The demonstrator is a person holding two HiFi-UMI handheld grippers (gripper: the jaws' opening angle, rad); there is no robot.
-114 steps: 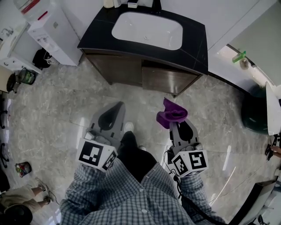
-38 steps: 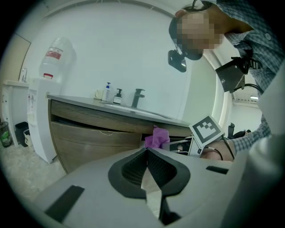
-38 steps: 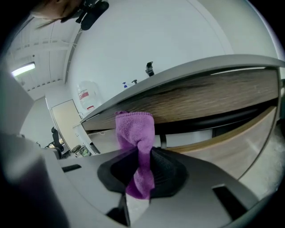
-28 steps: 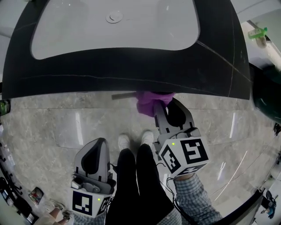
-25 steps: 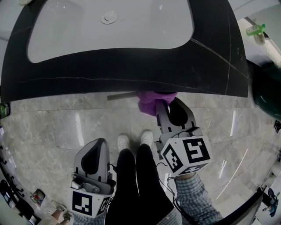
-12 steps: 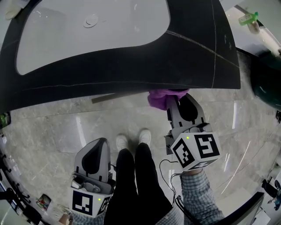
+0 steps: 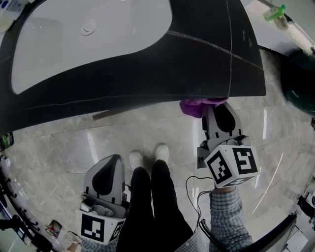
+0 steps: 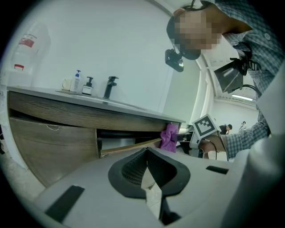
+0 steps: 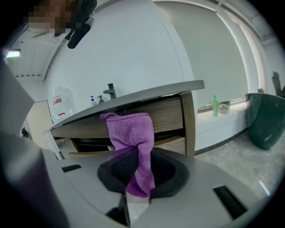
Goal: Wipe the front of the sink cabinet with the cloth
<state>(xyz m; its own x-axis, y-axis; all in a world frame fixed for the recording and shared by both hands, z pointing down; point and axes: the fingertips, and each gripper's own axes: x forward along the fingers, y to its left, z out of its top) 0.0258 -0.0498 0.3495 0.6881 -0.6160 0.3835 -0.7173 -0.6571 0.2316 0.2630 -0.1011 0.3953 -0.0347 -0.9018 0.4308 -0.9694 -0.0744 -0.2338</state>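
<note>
My right gripper [image 7: 210, 109] is shut on the purple cloth [image 7: 196, 106] and holds it against the sink cabinet front just under the black counter's [image 7: 147, 83] front edge, near its right end. In the right gripper view the purple cloth [image 9: 133, 142] stands up from the shut jaws against the wooden cabinet front [image 9: 167, 116]. My left gripper [image 7: 106, 183] hangs low at the person's left leg, shut and empty. The left gripper view shows the wooden cabinet front [image 8: 53, 133] with the purple cloth [image 8: 169, 137] at its right end.
A white basin [image 7: 88, 44] sits in the counter. A drawer's edge [image 7: 109, 114] juts out below the counter. The person's shoes [image 7: 147, 156] stand on the marble floor [image 7: 54, 152]. A dark green bin [image 7: 300, 83] is at the right, a green bottle [image 7: 273, 12] on a sill.
The right gripper with the cloth has slid to the right along the cabinet front, from about the middle toward its right end. The left gripper has stayed put.
</note>
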